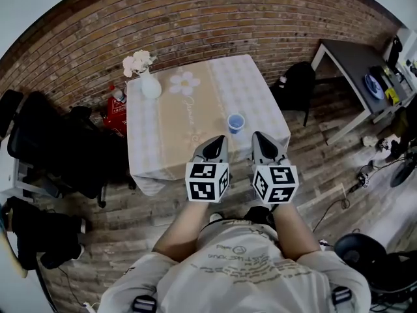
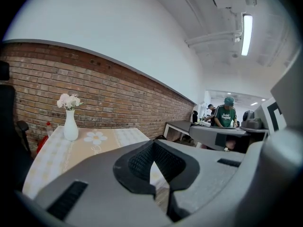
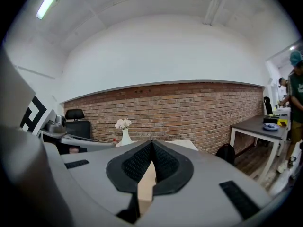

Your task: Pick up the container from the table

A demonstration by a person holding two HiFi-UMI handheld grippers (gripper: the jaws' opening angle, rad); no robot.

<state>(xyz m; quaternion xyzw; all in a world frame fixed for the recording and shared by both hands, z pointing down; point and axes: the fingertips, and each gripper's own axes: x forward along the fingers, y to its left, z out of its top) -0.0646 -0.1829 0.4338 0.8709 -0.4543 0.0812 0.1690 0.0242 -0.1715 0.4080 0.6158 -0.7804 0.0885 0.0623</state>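
Note:
The container, a small blue cup point(image 1: 236, 122), stands upright near the table's front right part. The table point(image 1: 163, 126) has a beige and checked cloth. My left gripper point(image 1: 217, 141) hovers over the front edge, just left of and nearer than the cup, shut with nothing in it. My right gripper point(image 1: 259, 137) is just right of the cup, also shut and holding nothing. In the left gripper view the pads of the left gripper point(image 2: 152, 148) meet at the tip; in the right gripper view the right gripper point(image 3: 152, 146) looks the same. Both gripper views hide the cup behind the jaws.
A white vase with flowers point(image 1: 149, 83) stands at the table's far left corner. A black office chair point(image 1: 45, 145) sits left of the table, a black bag point(image 1: 296, 83) right of it. A grey desk point(image 1: 365, 70) is at the far right. A person in a green shirt point(image 2: 226, 115) stands in the background.

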